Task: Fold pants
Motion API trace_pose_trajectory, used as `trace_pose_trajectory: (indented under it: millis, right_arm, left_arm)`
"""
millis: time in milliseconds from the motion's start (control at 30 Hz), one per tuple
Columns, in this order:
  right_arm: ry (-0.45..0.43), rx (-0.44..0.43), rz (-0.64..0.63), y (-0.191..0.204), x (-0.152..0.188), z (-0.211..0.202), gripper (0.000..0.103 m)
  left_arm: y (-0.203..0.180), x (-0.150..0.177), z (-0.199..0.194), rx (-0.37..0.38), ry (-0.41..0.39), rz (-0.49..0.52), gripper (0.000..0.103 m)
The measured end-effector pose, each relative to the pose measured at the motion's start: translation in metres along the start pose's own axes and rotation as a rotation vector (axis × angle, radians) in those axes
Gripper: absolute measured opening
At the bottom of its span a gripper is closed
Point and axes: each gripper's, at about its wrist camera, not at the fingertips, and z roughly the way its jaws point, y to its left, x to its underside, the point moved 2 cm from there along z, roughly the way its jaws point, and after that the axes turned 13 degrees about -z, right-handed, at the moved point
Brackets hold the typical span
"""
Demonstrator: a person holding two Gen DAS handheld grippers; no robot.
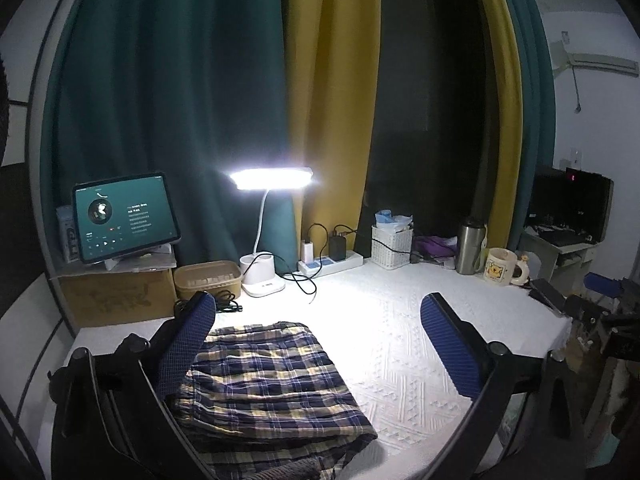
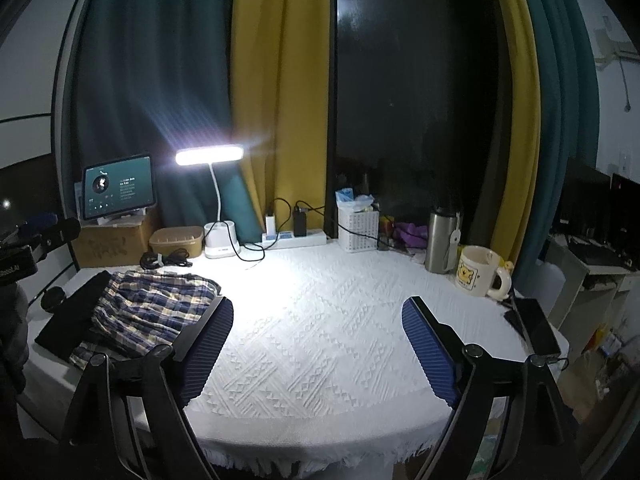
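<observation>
The plaid pants (image 1: 272, 384), navy and cream, lie folded into a thick rectangle on the white tablecloth (image 1: 400, 320). My left gripper (image 1: 320, 340) hovers above them with its jaws wide open. Its left finger (image 1: 188, 348) hangs over the fold's left edge, the right finger (image 1: 448, 348) stands over bare cloth, and neither pad presses the fabric. In the right wrist view the pants (image 2: 152, 308) sit at the table's left. My right gripper (image 2: 318, 344) is open over the bare tablecloth (image 2: 320, 300) to their right, holding nothing.
At the back stand a lit desk lamp (image 2: 210, 156), a tablet (image 2: 119, 186) on a cardboard box, a power strip (image 2: 296, 238), a white basket (image 2: 358, 230), a steel flask (image 2: 442, 240) and a mug (image 2: 478, 270). A black flat item (image 2: 70, 322) lies left of the pants. A phone (image 2: 536, 326) lies at the right edge.
</observation>
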Motion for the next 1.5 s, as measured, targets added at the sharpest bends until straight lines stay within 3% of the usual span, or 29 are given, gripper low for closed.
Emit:
trace_pose_trajectory:
  millis: [233, 967, 1500]
  right_arm:
    - [-0.033, 0.008, -0.009, 0.003, -0.016, -0.012, 0.097]
    - [-0.158, 0.062, -0.04, 0.002, -0.061, -0.047, 0.1]
    - [-0.147, 0.073, -0.041, -0.001, -0.061, -0.04, 0.101]
  left_arm:
    - [0.01, -0.011, -0.012, -0.012, -0.041, -0.005, 0.102]
    - [0.019, -0.04, -0.038, -0.046, -0.132, -0.005, 0.102]
    - [0.026, -0.045, -0.039, -0.077, -0.157, -0.017, 0.102]
